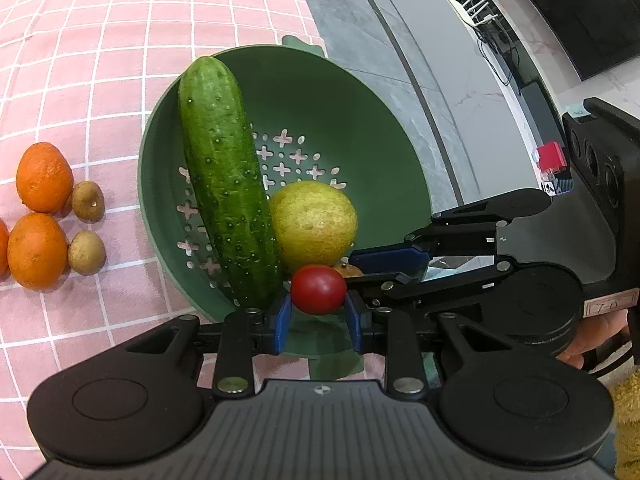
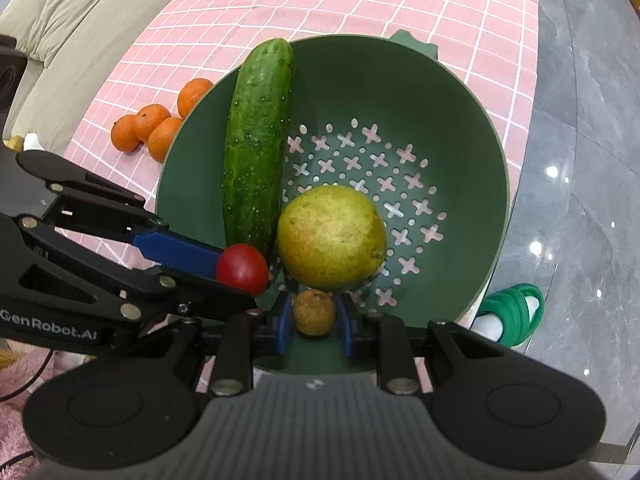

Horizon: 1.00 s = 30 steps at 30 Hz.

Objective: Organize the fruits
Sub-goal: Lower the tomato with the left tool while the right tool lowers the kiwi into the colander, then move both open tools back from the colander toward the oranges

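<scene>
A green colander [image 1: 360, 92] [image 2: 460, 112] sits on the pink checked cloth and holds a cucumber [image 1: 224, 176] [image 2: 256, 144] and a yellow-green pear [image 1: 314, 226] [image 2: 332, 236]. My left gripper [image 1: 319, 316] is shut on a red cherry tomato [image 1: 318, 289] [image 2: 242, 269] over the colander's near rim. My right gripper [image 2: 314, 326] is shut on a small brown fruit [image 2: 314, 312] [image 1: 349, 270], also over the near rim, just right of the left gripper.
Several oranges [image 1: 40, 216] [image 2: 152, 128] and two small brown fruits [image 1: 86, 226] lie on the cloth left of the colander. The table edge and grey floor [image 2: 580, 160] lie to the right. A beige sofa [image 2: 60, 32] stands at far left.
</scene>
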{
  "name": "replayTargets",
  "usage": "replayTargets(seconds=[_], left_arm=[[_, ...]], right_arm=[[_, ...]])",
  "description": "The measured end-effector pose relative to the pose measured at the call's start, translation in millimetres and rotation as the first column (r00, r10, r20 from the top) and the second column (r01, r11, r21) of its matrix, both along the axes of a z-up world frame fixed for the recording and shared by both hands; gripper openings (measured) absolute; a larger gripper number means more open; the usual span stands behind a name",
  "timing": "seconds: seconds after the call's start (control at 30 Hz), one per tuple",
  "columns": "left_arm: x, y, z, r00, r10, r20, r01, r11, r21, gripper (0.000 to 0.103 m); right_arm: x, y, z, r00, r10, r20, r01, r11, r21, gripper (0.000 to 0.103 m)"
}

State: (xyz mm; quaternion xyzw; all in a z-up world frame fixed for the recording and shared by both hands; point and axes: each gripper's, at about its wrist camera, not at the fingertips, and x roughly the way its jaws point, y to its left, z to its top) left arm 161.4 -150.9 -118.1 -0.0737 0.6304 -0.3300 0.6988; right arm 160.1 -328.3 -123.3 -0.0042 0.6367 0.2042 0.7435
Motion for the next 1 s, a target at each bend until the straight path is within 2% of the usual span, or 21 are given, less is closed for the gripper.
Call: replayTargets(seconds=[0.37,0.5,0.73,1.0], left_arm=[[-4.6,5.1,6.4,1.0,0.007,0.009,-0.007,1.0,-0.008,0.045],[-8.5,12.7,20.0,0.998,0.023,0.059,-0.023,1.0,0.01,0.053],[-14.9,33.8,40.4,0.988,0.084,0.126,-0.088,0.996,0.022,0.053],[-31.4,56.2,60.2,0.961,0.12,0.249,-0.144,0.986,0.081,0.053]], right_arm=[[-0.5,-4.1,1.8,0.999,-0.034,-0.01,0.034,0.999,0.007,0.021],[-0.9,-2.9,0.6,0.999,-0.045,-0.014,0.045,0.999,0.008,0.022],[-1.9,0.1,5.1,0.998,-0.064,0.004,0.064,0.998,-0.001,0.032],[-18.6,8.3,40.1,0.989,-0.107,0.105,0.104,0.994,0.027,0.034]])
